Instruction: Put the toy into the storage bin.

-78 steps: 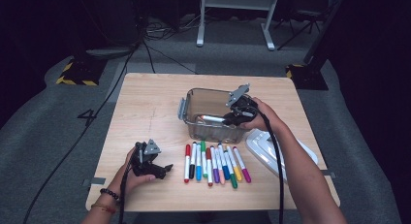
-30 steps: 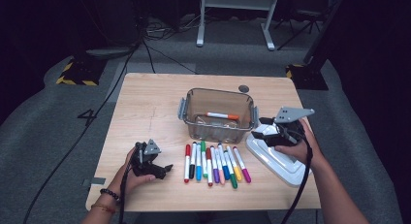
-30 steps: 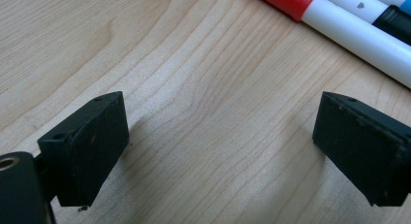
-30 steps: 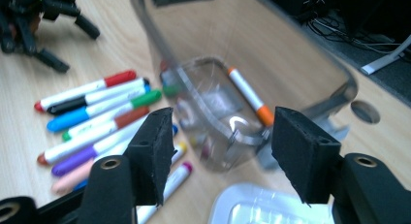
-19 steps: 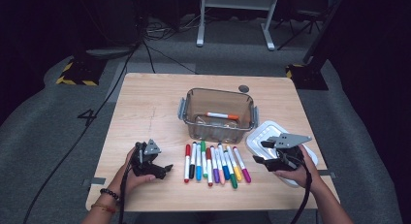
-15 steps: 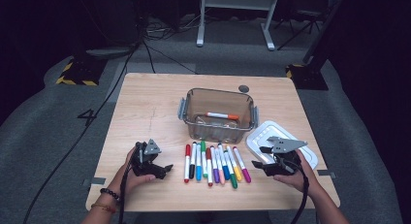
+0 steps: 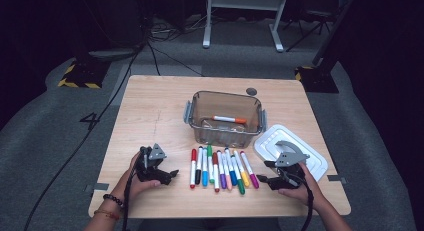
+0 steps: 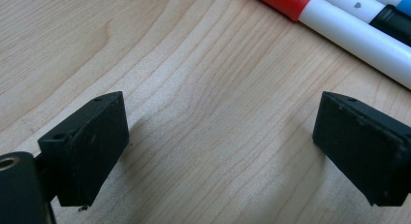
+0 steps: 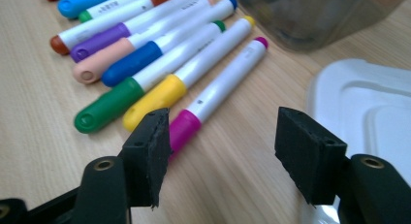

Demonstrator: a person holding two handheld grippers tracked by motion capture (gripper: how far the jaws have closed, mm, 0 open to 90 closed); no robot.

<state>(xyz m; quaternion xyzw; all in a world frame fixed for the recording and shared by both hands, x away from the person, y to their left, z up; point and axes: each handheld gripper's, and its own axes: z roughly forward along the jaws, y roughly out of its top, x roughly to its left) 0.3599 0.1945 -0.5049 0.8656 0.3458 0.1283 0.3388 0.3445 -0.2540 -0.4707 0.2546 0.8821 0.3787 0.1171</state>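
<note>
Several coloured markers [image 7: 220, 168] lie side by side in a row on the wooden table [image 7: 155, 116]. Behind them stands a clear plastic container [image 7: 200, 122] with an orange marker [image 7: 229, 119] lying in it. My right gripper [image 7: 264, 180] sits low at the right end of the row, open and holding nothing. In the right gripper view [image 9: 223, 136] the magenta marker [image 9: 218, 95] has its cap right beside the left jaw. My left gripper [image 7: 172, 173] rests left of the row, open and holding nothing. The left gripper view [image 8: 220, 122] has bare wood between the jaws.
A white lid [image 7: 272, 141] lies flat at the right, just behind my right hand. A small dark disc [image 7: 251, 91] sits at the table's far edge. Cables trail from both grippers toward the near edge.
The right hand left the container, where the orange marker now lies, passed over the white lid and came down toward the near edge beside the magenta marker. The left hand stayed put.
</note>
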